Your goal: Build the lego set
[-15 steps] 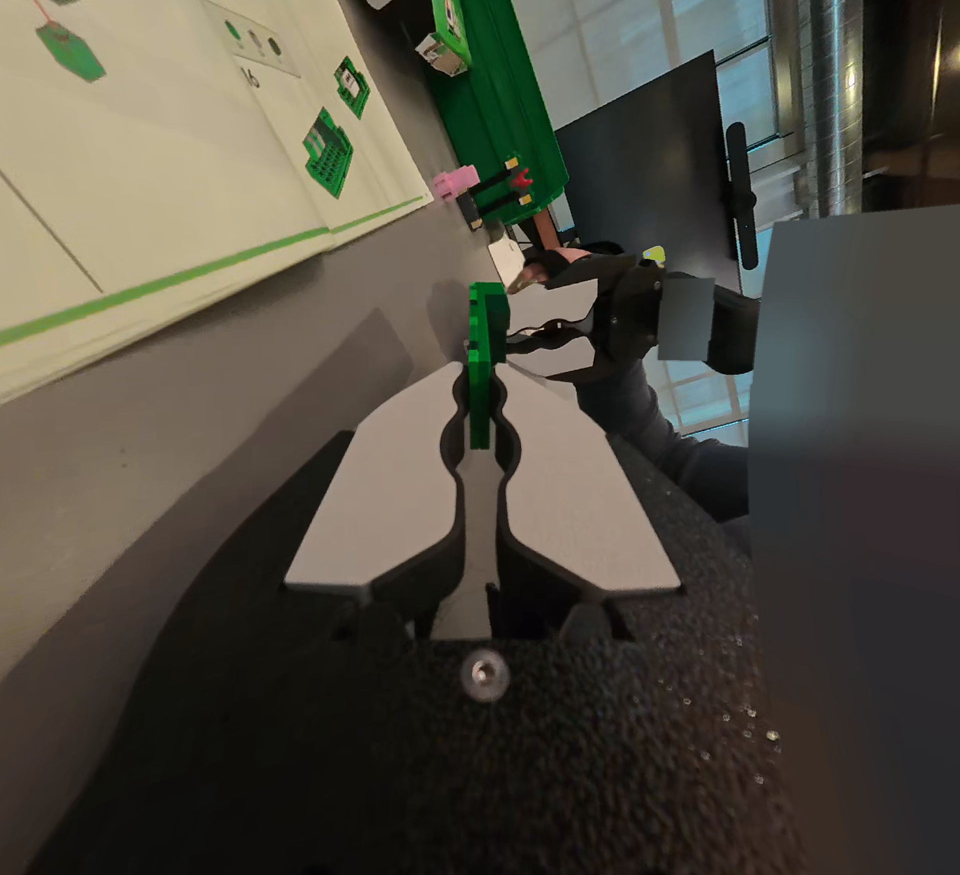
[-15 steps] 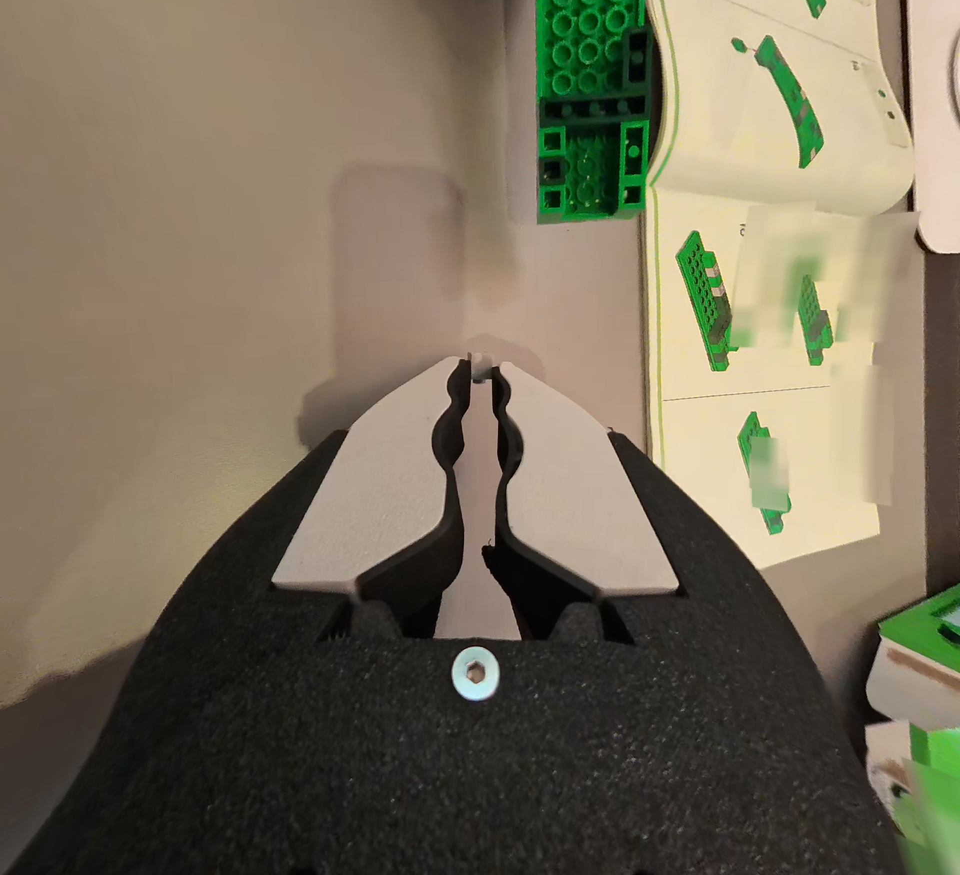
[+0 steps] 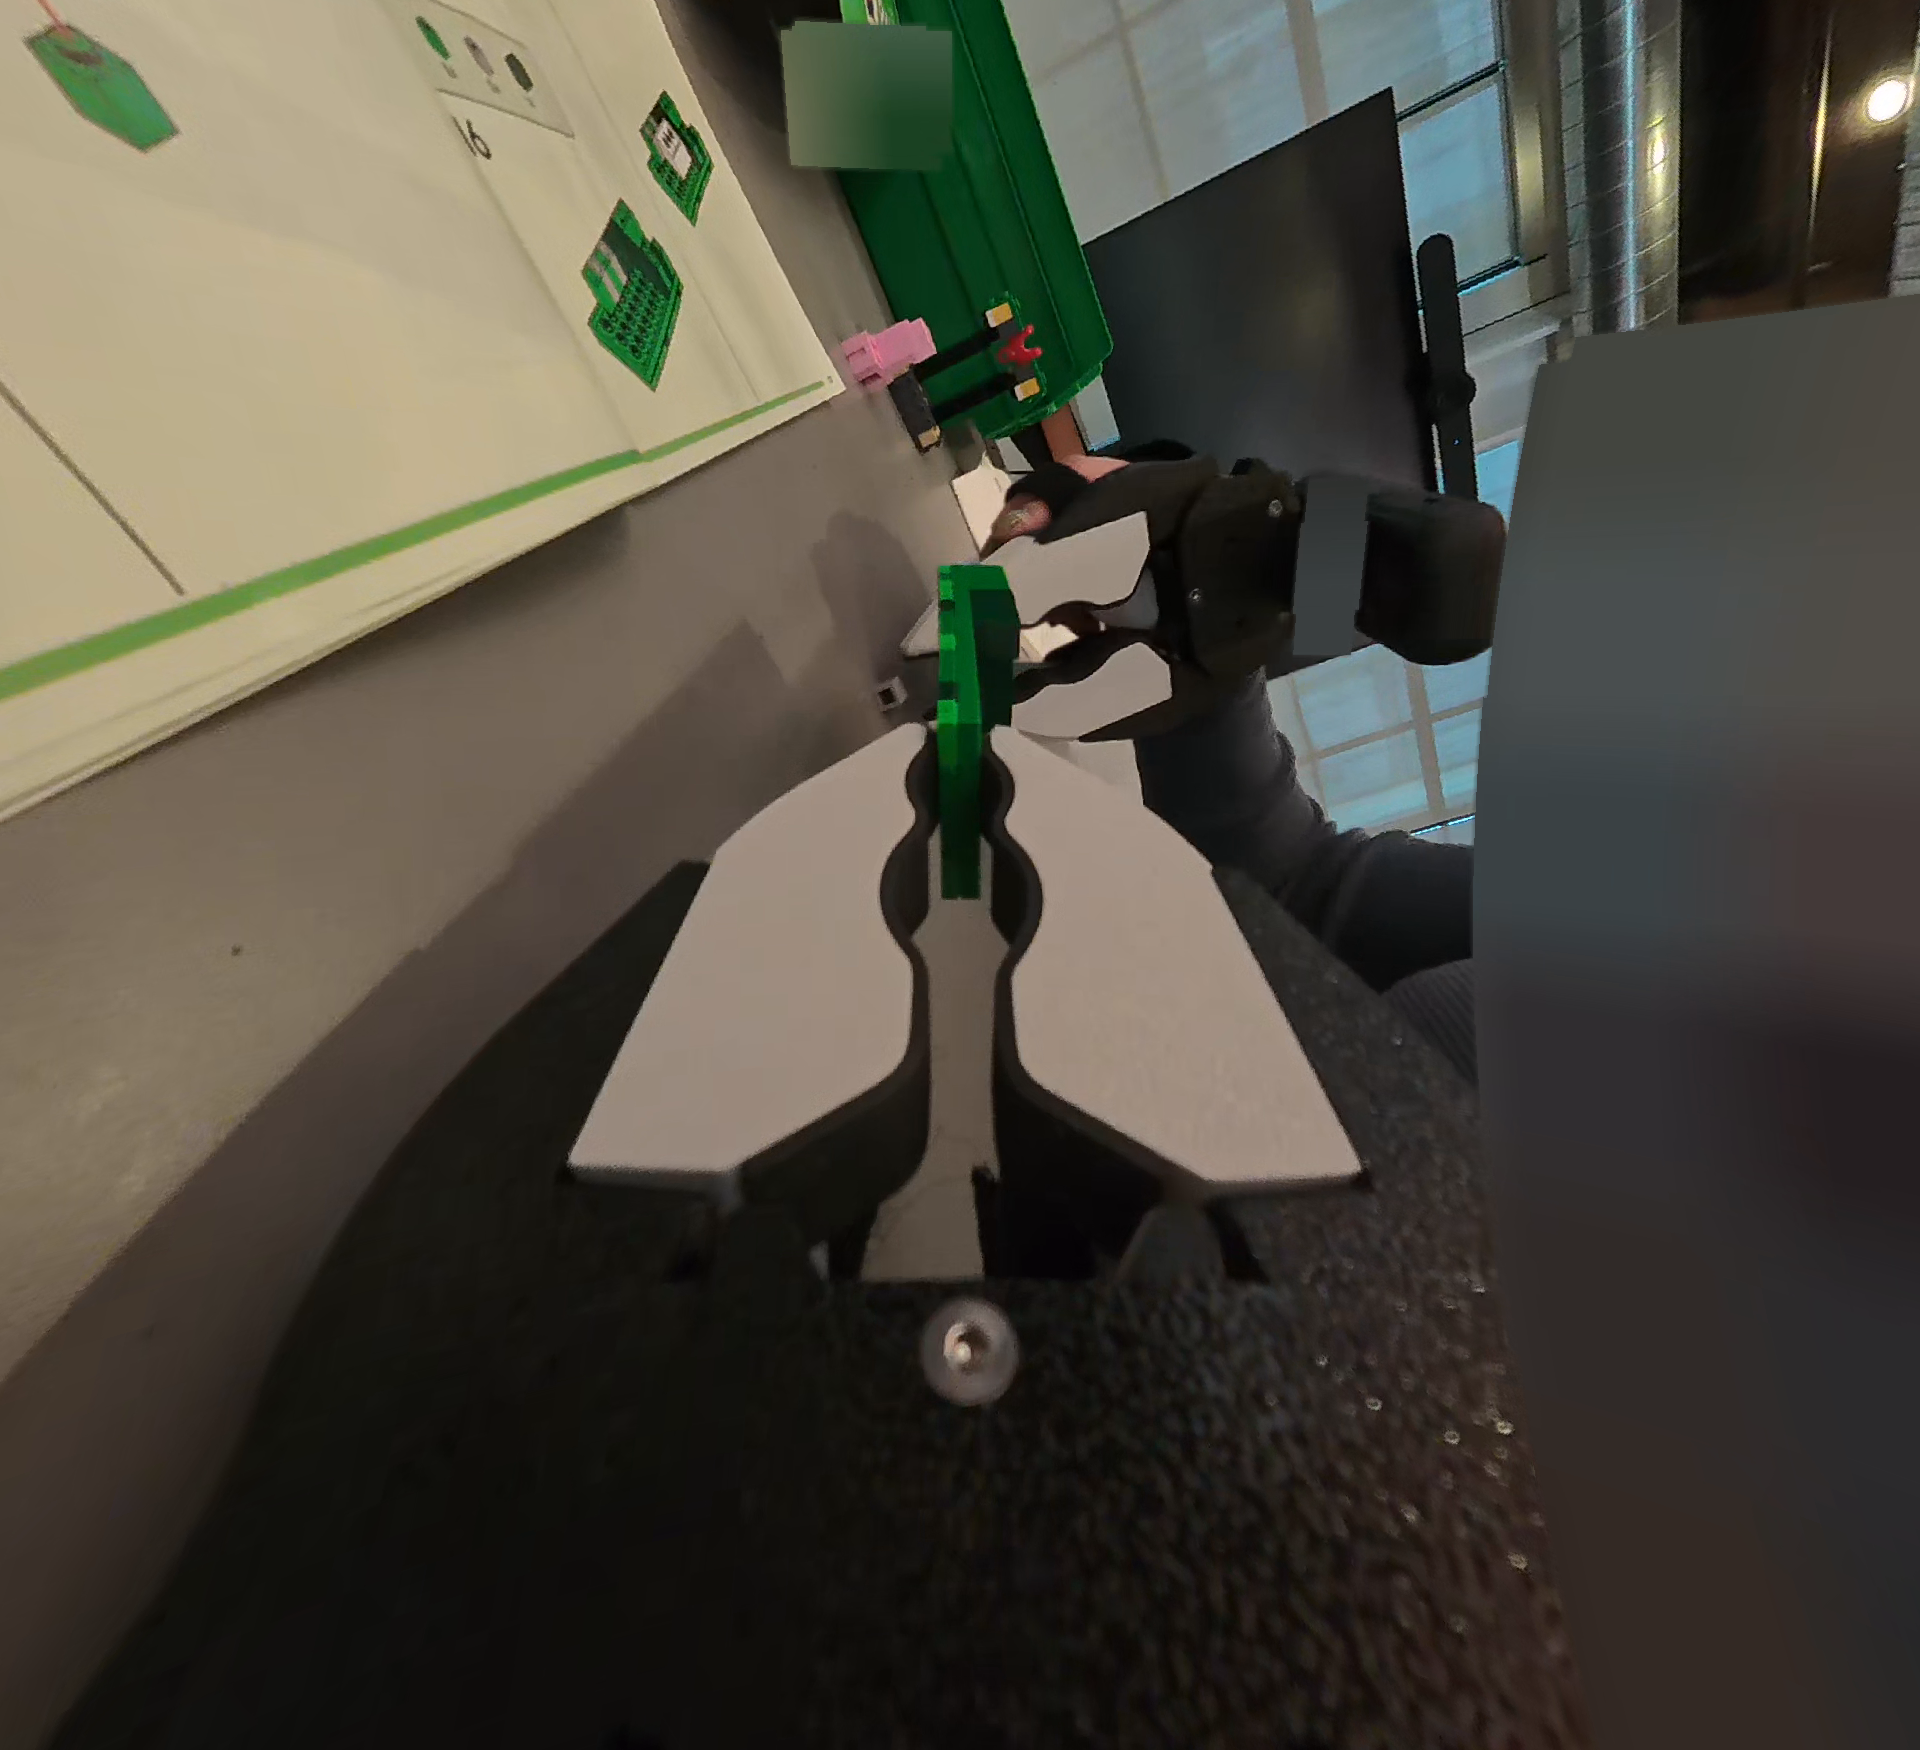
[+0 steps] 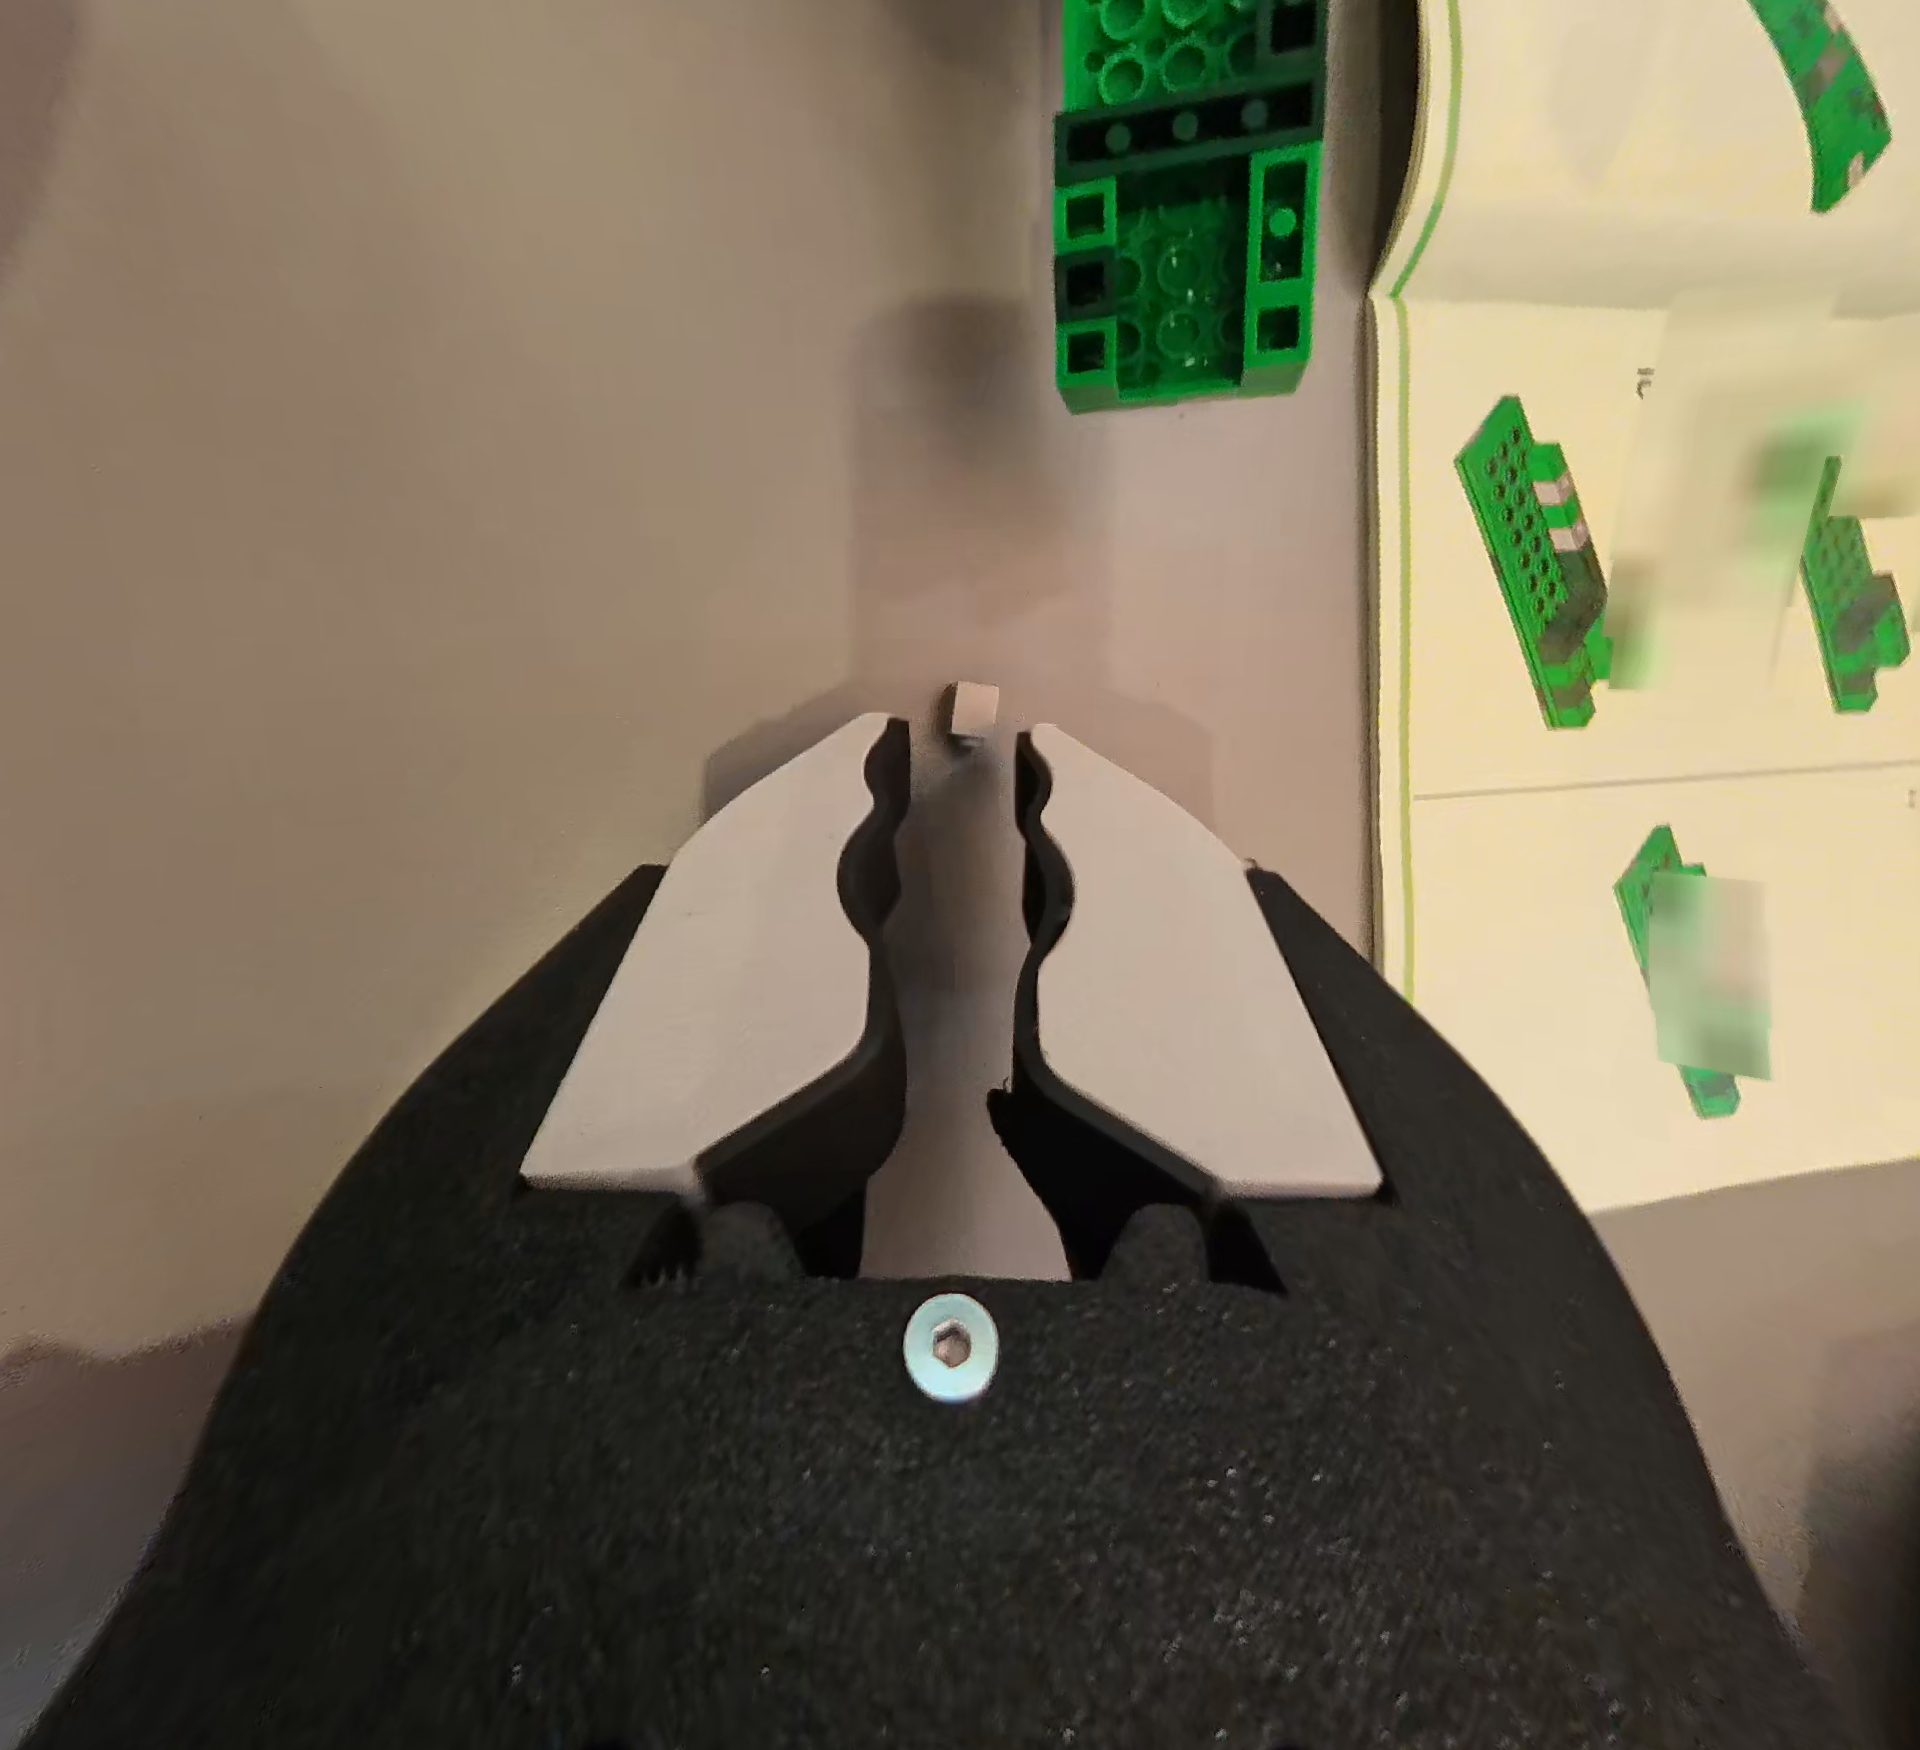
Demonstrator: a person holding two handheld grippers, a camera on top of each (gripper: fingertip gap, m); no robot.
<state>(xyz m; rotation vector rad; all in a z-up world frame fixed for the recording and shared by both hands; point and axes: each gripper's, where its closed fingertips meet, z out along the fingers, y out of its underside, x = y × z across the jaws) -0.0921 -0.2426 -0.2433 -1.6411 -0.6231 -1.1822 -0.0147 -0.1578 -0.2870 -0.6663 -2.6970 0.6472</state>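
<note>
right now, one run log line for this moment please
left gripper: shut on green lego piece | right gripper: open, small grey brick at its tips | instruction booklet: open on table

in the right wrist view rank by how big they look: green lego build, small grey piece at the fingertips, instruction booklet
1. instruction booklet, largest; it fills the right side and runs off the frame.
2. green lego build, mid-sized, cut off by the top edge.
3. small grey piece, by far the smallest, lying between the open tips of the right gripper.
</note>
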